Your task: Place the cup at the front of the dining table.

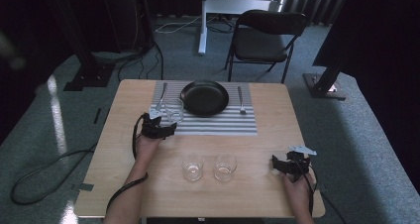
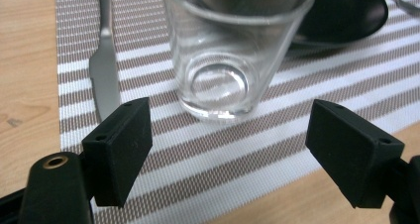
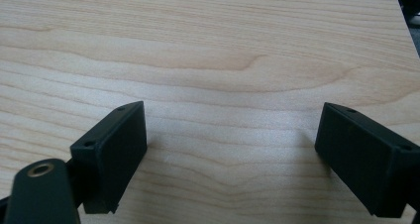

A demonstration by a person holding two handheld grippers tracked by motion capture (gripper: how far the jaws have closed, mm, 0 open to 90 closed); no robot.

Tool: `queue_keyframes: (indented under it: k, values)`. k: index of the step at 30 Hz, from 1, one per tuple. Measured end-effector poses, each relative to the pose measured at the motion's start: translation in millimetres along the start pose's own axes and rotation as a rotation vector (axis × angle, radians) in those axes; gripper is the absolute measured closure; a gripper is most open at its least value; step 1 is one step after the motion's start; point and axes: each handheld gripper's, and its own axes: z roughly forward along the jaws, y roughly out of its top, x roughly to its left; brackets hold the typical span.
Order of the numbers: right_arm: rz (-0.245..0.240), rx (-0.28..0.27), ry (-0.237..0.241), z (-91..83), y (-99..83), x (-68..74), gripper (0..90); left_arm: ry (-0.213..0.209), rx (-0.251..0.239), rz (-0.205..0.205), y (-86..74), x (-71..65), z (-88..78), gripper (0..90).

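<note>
A clear glass (image 1: pixel 174 110) (image 2: pixel 233 50) stands upright on the striped placemat (image 1: pixel 237 126) (image 2: pixel 213 164), left of a black plate (image 1: pixel 204 98) (image 2: pixel 346 11). My left gripper (image 1: pixel 163 127) (image 2: pixel 228 154) sits just in front of that glass, open, its jaws wide apart and clear of it. A knife (image 1: pixel 161 98) (image 2: pixel 105 70) lies at the mat's left, a fork (image 1: pixel 241 101) at its right. My right gripper (image 1: pixel 285 163) (image 3: pixel 230 159) rests low over bare wood at the table's right front, open with nothing between its jaws.
Two more empty glasses (image 1: pixel 192 167) (image 1: pixel 225 167) stand side by side on the wooden table (image 1: pixel 124 149) near the front middle. A black chair (image 1: pixel 265 38) stands beyond the far edge. Cables lie on the floor at left.
</note>
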Motion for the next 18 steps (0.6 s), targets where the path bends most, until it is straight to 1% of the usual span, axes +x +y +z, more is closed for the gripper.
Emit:
queue_keyframes:
  k: [1,4,7,9,10,11,12,15,18]
  values:
    - [0.0,0.0,0.0,0.0,0.0,0.0,12.0,0.001,0.001,0.004,-1.1,0.3,-1.6,18.8]
    - [0.0,0.0,0.0,0.0,0.0,0.0,12.0,-0.007,0.005,-0.008,-3.9,2.5,-6.3,18.8]
    - [0.0,0.0,0.0,0.0,0.0,0.0,12.0,0.0,0.006,0.001,-4.9,3.1,-9.0,18.8]
    - [0.0,0.0,0.0,0.0,0.0,0.1,12.0,0.008,0.014,0.015,-4.9,5.7,-13.8,18.8]
    - [0.0,0.0,0.0,0.0,0.0,0.0,12.0,0.011,0.008,0.013,-4.7,6.6,-15.3,18.8]
    - [0.0,0.0,0.0,0.0,0.0,0.0,12.0,0.0,0.003,-0.001,-4.2,8.3,-17.2,18.8]
    - [-0.001,-0.001,0.0,0.0,0.0,0.0,12.0,-0.001,0.002,-0.002,-4.0,9.1,-18.1,18.8]
    - [0.0,0.0,0.0,0.0,0.0,0.0,12.0,0.003,0.011,0.015,-4.4,9.7,-21.0,18.8]
    - [0.0,0.0,0.0,0.0,0.0,0.0,12.0,0.012,0.008,0.027,-6.8,9.5,-23.7,18.8]
